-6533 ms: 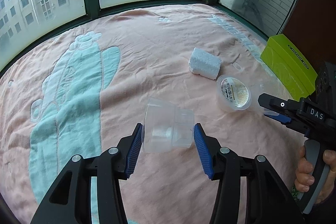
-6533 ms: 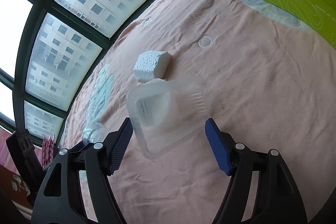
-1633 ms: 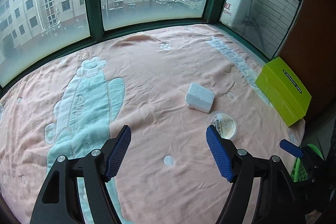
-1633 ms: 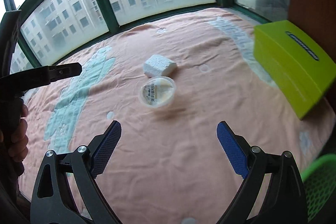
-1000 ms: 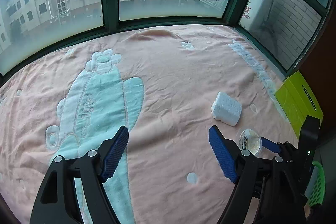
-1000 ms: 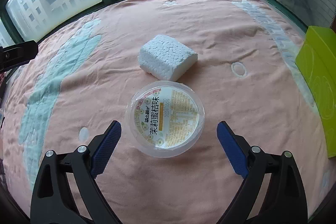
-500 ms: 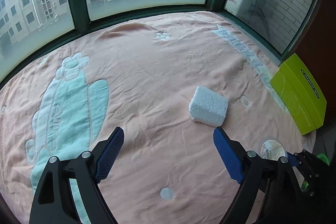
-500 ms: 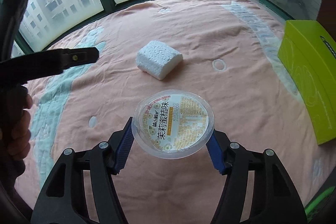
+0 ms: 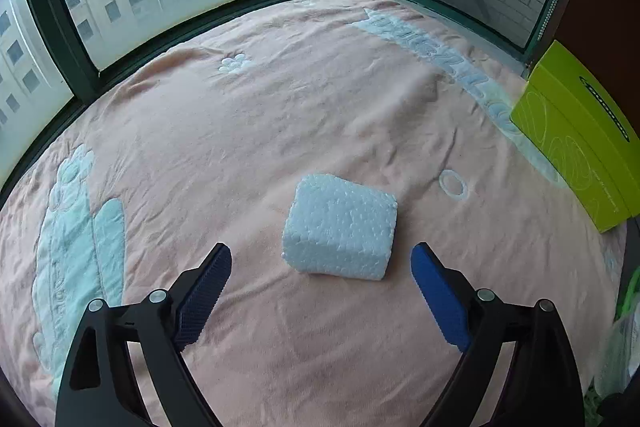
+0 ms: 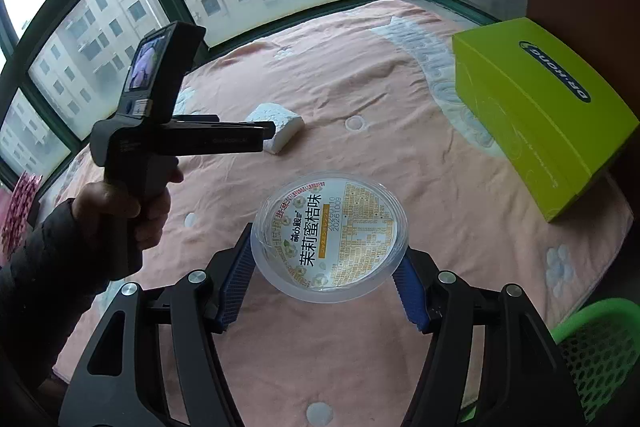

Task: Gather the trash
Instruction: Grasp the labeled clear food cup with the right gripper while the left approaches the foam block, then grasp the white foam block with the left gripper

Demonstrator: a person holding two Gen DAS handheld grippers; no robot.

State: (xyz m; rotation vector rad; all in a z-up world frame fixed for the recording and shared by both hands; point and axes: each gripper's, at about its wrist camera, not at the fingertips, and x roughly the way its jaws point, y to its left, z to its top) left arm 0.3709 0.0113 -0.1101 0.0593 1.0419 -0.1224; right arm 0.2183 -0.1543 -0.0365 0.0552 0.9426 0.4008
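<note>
Since a second ago the cup has left the blanket and now sits clamped between the blue pads of the right gripper, lifted above it. The left gripper has closed in on the foam block, its jaws just opening wider and standing apart, the block just ahead of them, untouched. One cup, one foam block and one green box show. The cup is clear, round, with a printed yellow-and-white lid. A green basket peeks in at the lower right; its contents are unclear.
</note>
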